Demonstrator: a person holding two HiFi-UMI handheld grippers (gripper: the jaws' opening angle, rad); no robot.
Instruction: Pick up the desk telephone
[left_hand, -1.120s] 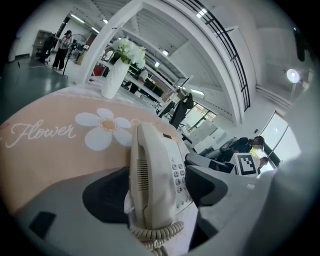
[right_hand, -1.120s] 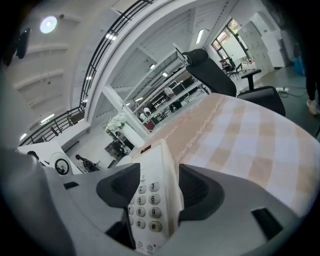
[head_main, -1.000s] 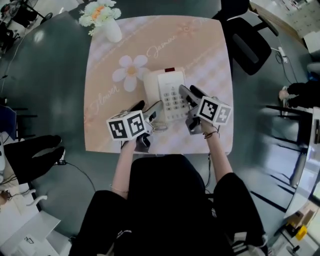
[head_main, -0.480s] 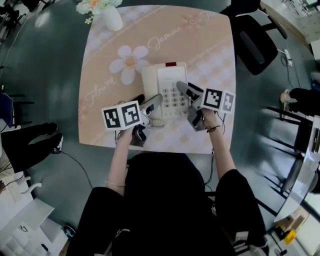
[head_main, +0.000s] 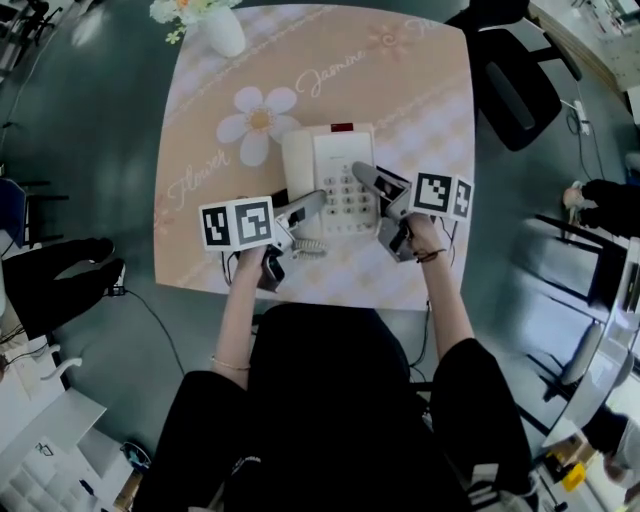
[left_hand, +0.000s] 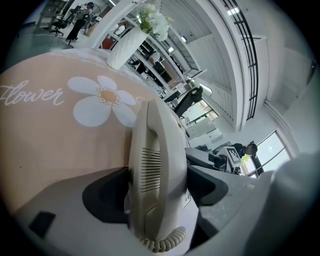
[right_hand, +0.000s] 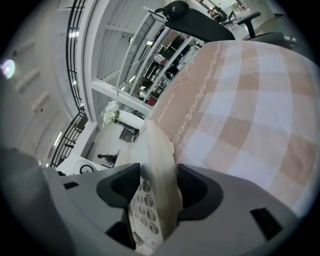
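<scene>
On the flowered tablecloth (head_main: 200, 150), my left gripper (head_main: 305, 207) clamps the handset (left_hand: 152, 150) while my right gripper (head_main: 368, 180) is closing on the desk telephone's (head_main: 335, 160) keypad edge, for a level lift.

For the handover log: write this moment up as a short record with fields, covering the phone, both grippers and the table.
object: cream plastic desk telephone, on the peach checked tablecloth
left gripper: jaws on the curved cream handset, which lies in its cradle
right gripper: jaws closing on the telephone's right edge, beside the keypad
also on cloth: white vase of flowers, far left corner
</scene>
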